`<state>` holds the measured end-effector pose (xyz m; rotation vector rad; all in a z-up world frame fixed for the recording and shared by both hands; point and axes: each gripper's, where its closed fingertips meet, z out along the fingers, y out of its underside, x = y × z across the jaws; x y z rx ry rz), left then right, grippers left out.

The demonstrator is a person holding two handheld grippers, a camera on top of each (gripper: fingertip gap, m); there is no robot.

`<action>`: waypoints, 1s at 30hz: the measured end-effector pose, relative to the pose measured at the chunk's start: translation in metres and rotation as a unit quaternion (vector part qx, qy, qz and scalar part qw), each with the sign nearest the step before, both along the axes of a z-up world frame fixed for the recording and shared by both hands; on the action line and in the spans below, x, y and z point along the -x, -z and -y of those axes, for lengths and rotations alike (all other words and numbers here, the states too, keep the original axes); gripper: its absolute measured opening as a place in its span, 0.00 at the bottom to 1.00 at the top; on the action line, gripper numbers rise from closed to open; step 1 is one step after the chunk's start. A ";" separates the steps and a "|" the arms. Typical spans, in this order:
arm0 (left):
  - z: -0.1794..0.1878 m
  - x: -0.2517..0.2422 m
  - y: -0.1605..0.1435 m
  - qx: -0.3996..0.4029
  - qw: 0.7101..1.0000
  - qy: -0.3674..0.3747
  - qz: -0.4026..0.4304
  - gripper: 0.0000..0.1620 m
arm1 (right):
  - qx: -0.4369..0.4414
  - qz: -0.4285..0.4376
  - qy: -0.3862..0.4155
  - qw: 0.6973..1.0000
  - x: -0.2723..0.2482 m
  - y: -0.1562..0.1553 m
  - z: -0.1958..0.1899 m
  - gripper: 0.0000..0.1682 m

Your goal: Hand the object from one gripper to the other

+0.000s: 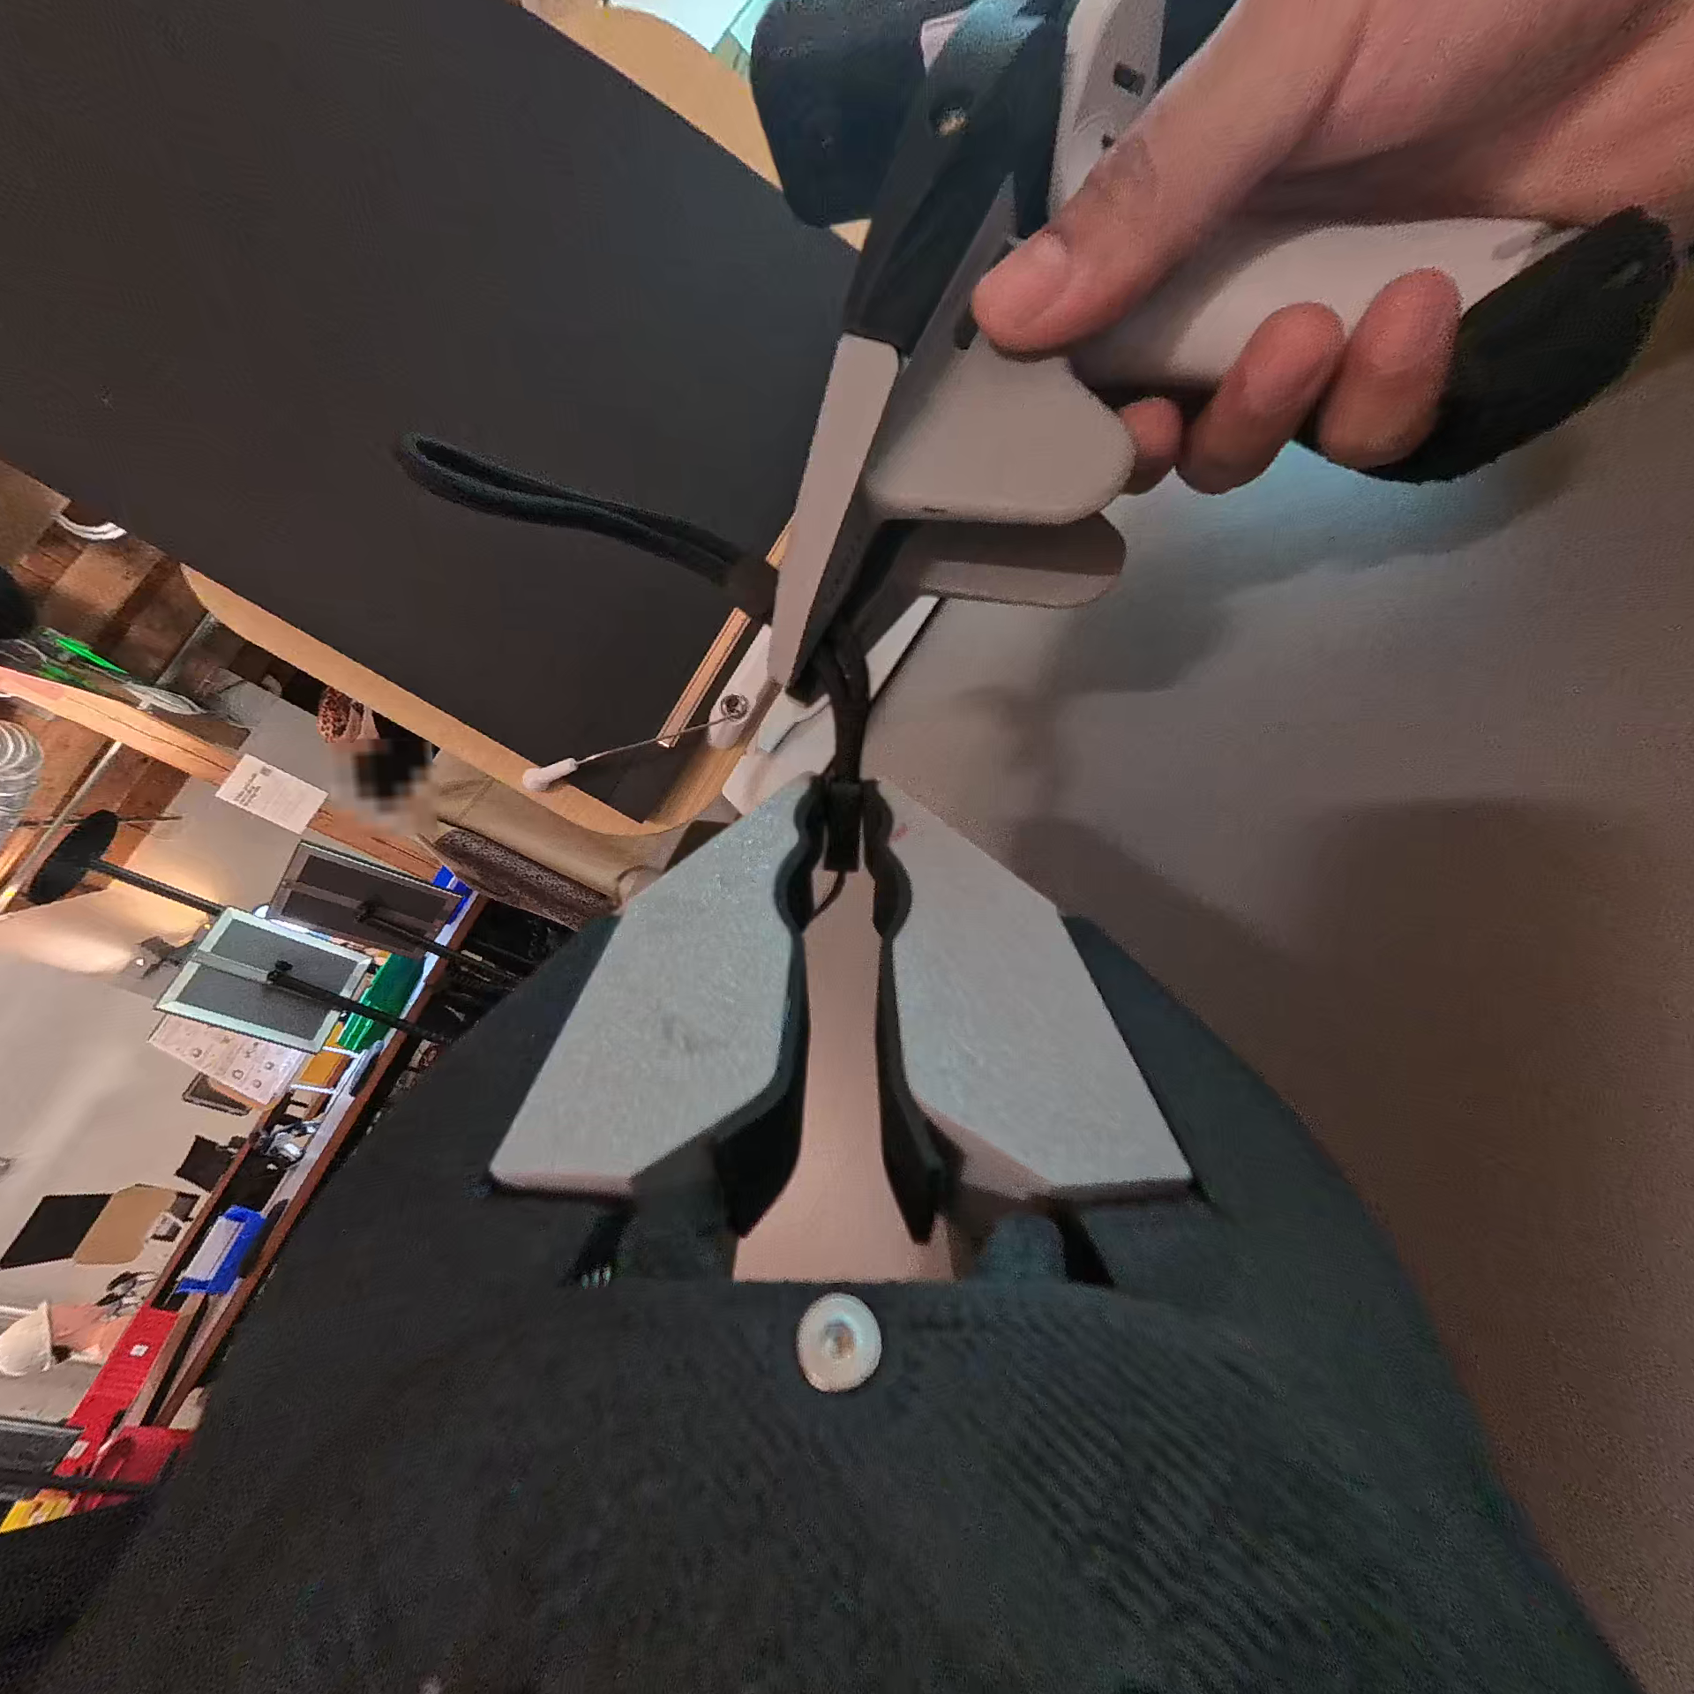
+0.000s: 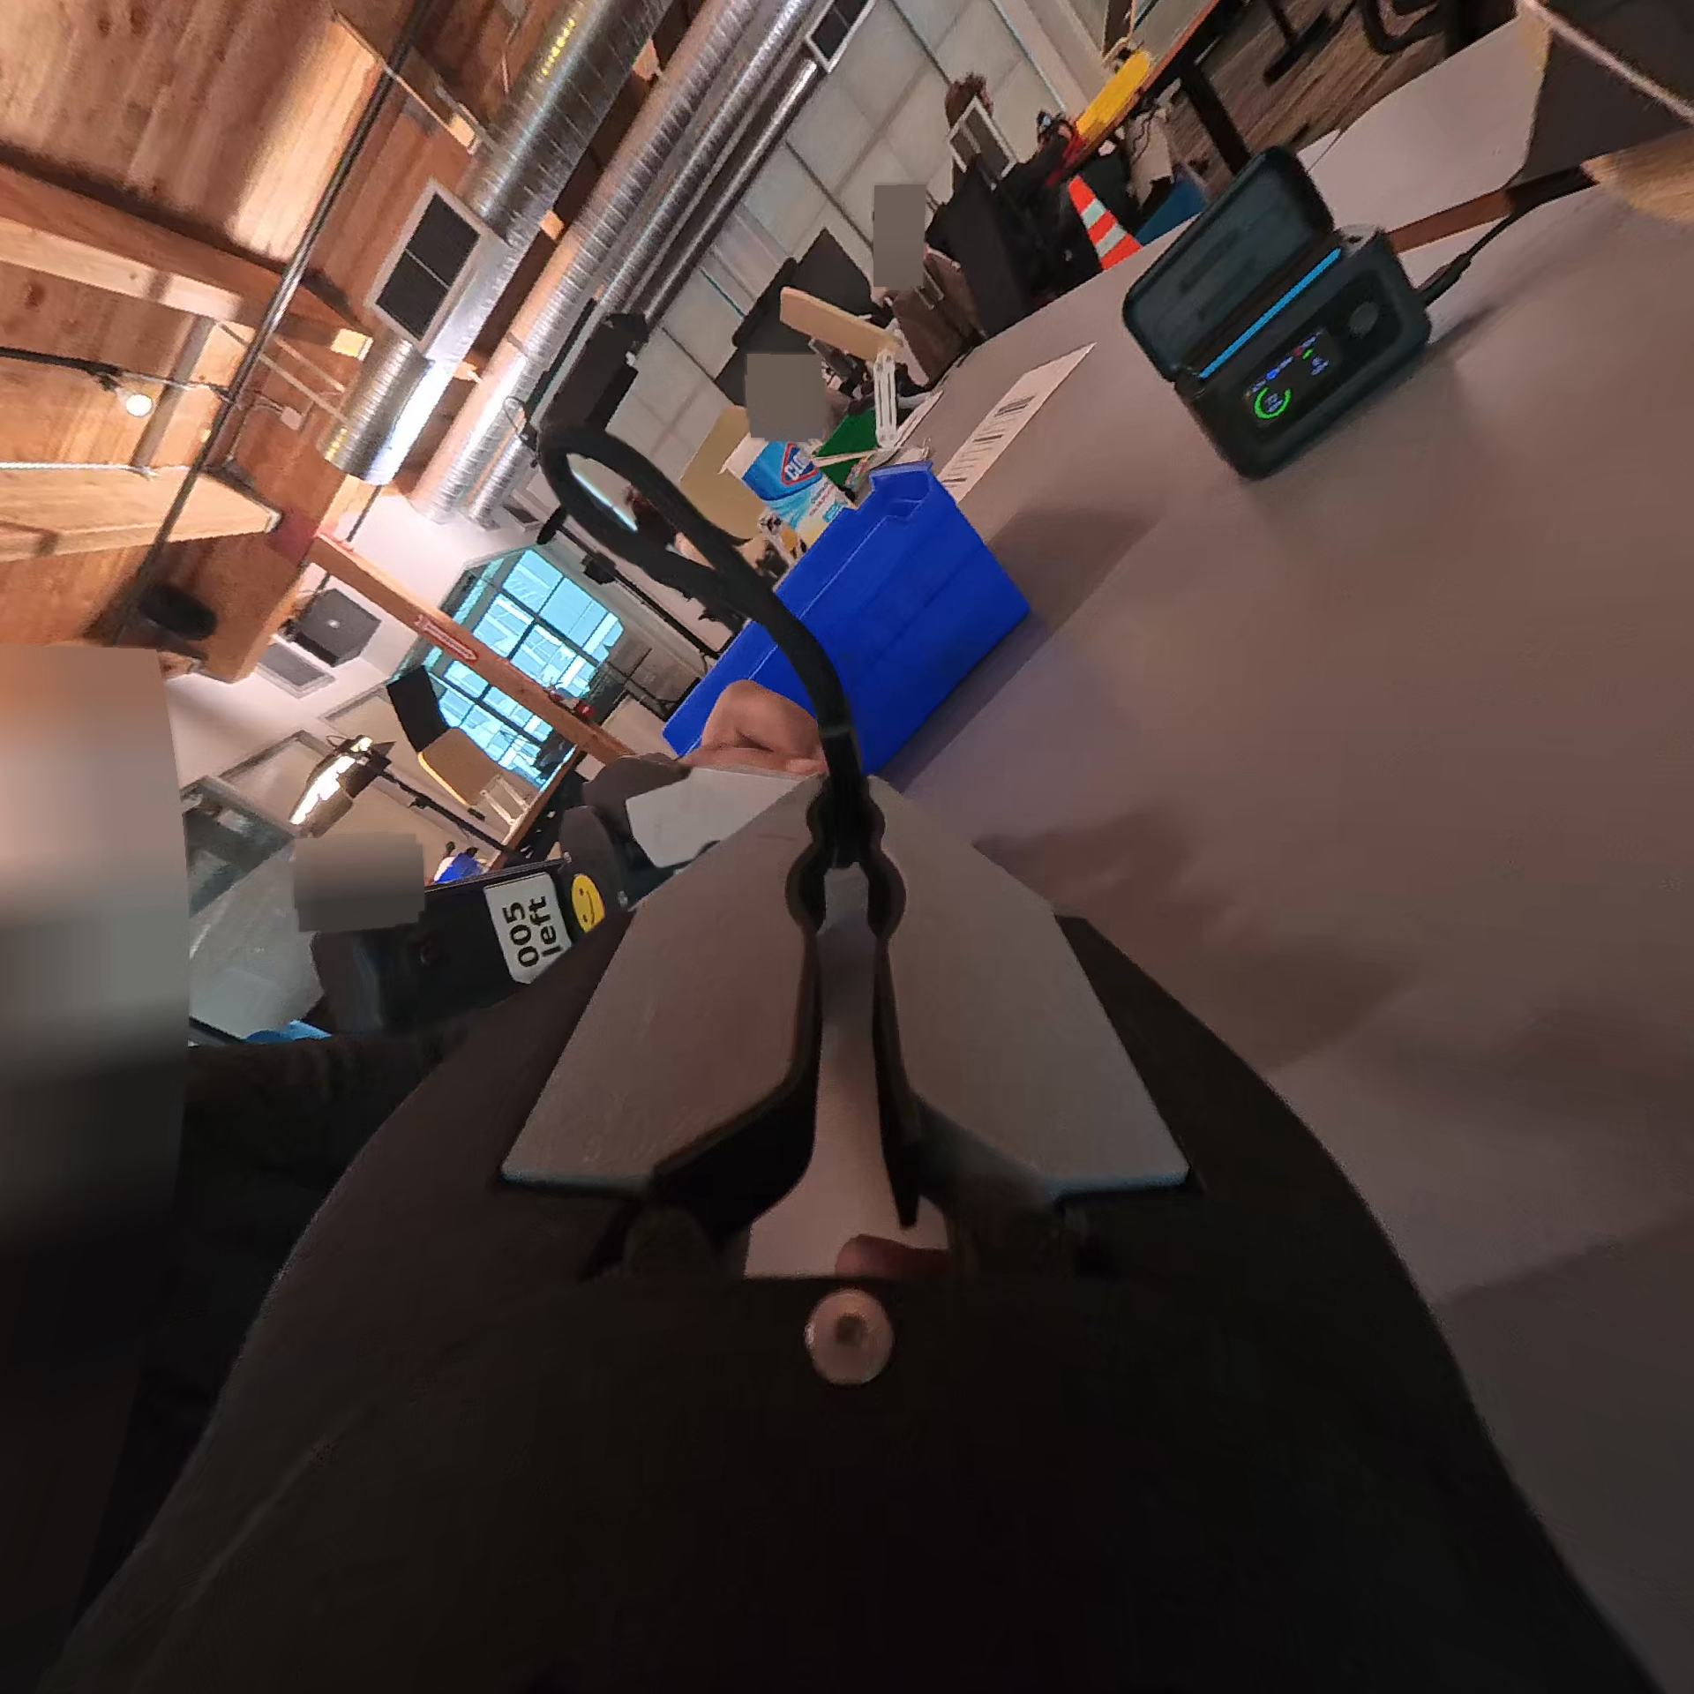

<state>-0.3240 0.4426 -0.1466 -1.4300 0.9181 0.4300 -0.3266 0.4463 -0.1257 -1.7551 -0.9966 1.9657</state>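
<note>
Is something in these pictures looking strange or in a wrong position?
Nothing looks damaged. One oddity: both the left gripper and the right gripper pinch the same black looped strap together, mid-handover.

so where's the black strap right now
The black strap is pinched at once by the left gripper and right gripper; its loop curls past the right's tips.

Grey surface (image 2: pixel 1329 733) seen across the right wrist view. Blue bin (image 2: pixel 880 605) set on it; dark power station (image 2: pixel 1274 321) with lit display placed well apart. Orange traffic cone (image 2: pixel 1100 225) noted far behind. Silver ducts (image 2: pixel 550 211) run overhead.
</note>
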 end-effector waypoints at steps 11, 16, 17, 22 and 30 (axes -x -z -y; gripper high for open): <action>0.011 0.009 -0.019 0.218 0.897 0.120 0.366 0.03 | -0.184 0.041 0.040 0.981 -0.018 -0.012 -0.016 0.26; 0.021 0.006 -0.021 0.266 0.858 0.172 0.404 0.03 | -0.340 0.053 0.026 0.939 -0.013 -0.013 0.003 0.29; 0.023 0.004 -0.018 0.275 0.859 0.176 0.394 0.03 | -0.366 0.059 0.026 0.928 -0.011 -0.010 0.006 0.29; 0.041 -0.015 -0.014 0.315 0.839 0.234 0.376 0.03 | -0.441 0.086 -0.002 0.894 -0.001 0.009 0.022 0.23; 0.031 -0.002 -0.021 0.270 0.859 0.201 0.385 0.04 | -0.424 0.092 0.006 0.901 -0.001 0.010 0.017 0.00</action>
